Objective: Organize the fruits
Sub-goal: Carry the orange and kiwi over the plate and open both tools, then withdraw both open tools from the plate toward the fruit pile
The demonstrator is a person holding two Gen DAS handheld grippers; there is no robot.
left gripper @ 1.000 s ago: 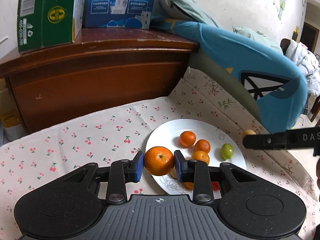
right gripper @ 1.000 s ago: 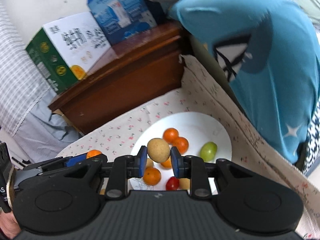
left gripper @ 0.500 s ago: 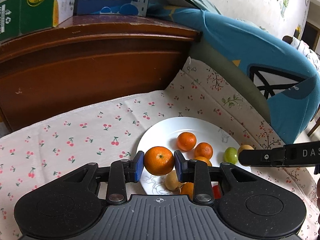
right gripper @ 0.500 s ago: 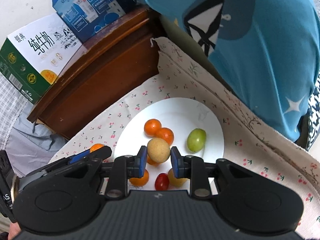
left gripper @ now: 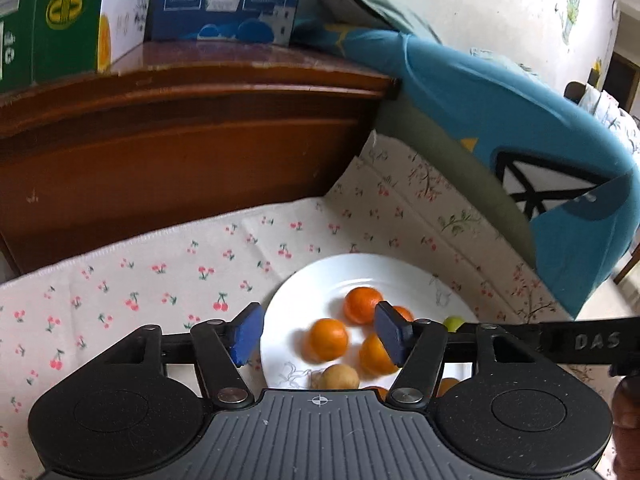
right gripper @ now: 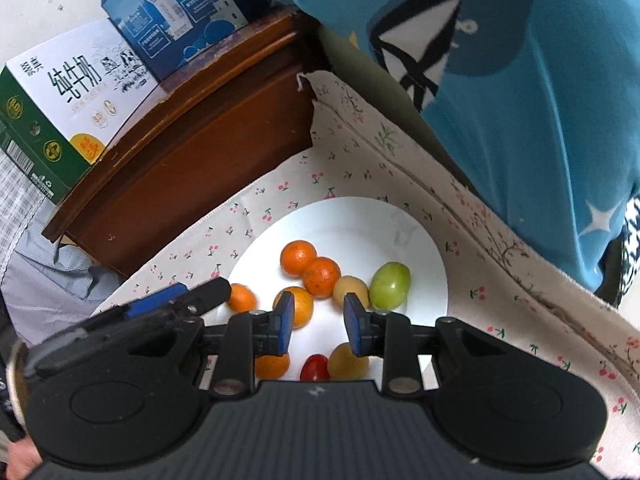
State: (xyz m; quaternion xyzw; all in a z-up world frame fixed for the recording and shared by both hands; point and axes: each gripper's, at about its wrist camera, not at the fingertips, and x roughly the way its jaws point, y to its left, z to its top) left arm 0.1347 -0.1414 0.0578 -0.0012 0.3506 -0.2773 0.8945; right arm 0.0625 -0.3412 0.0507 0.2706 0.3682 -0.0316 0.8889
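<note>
Left gripper [left gripper: 318,334] and right gripper [right gripper: 319,317], jaws spread and empty, above round white plate [right gripper: 424,236] of small orange mandarins [right gripper: 298,258] at lower centre.

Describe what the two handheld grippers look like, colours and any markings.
Both are black plastic. The left gripper and right gripper each have blue pads on the fingers, silver pivot screws, a ribbed grey body with a small crosshair mark, and two round housings. The right gripper's side reads DAS. No cables or sleeves show.

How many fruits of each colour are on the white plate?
orange fruits: 5
yellowish fruits: 2
green fruit: 1
red fruit: 1
Total on the plate: 9
</note>
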